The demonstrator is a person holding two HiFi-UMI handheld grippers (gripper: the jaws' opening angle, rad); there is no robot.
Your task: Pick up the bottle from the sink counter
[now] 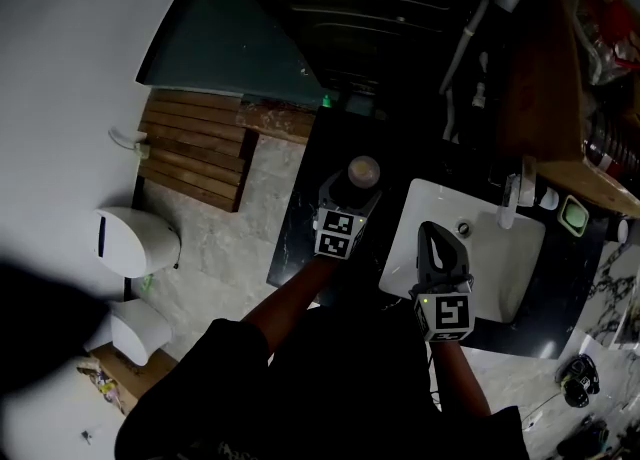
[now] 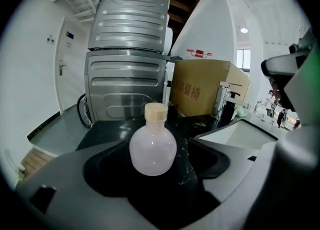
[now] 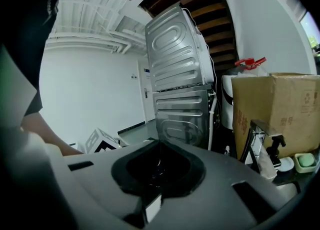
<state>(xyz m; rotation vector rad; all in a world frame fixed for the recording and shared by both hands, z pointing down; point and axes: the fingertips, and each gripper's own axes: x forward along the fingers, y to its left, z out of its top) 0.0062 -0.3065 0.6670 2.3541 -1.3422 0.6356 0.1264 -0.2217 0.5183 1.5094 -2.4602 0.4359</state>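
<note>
Okay, left gripper (image 1: 345,198): fingers (image 2: 65,179) spread wide, pressing on nothing. Bottle (image 2: 153,146) stands upright on the dark counter (image 1: 300,238), right between them, with a gap on both sides. It has a round frosted pinkish body, a short neck and a pale cap (image 2: 156,111). Looks small and light, probably rigid; glass or hard plastic, can't tell which. The wall is smooth and curved, so likely slippery, and it may pop out if pinched off-centre. Best hold, I'd say: across the widest part of the belly, fingers level. The neck under the cap is a fallback. Treat as breakable, squeeze gently. Right gripper (image 1: 437,248): fingers closed together, nothing held, hanging over the white sink (image 1: 505,283), apart from the bottle.
</note>
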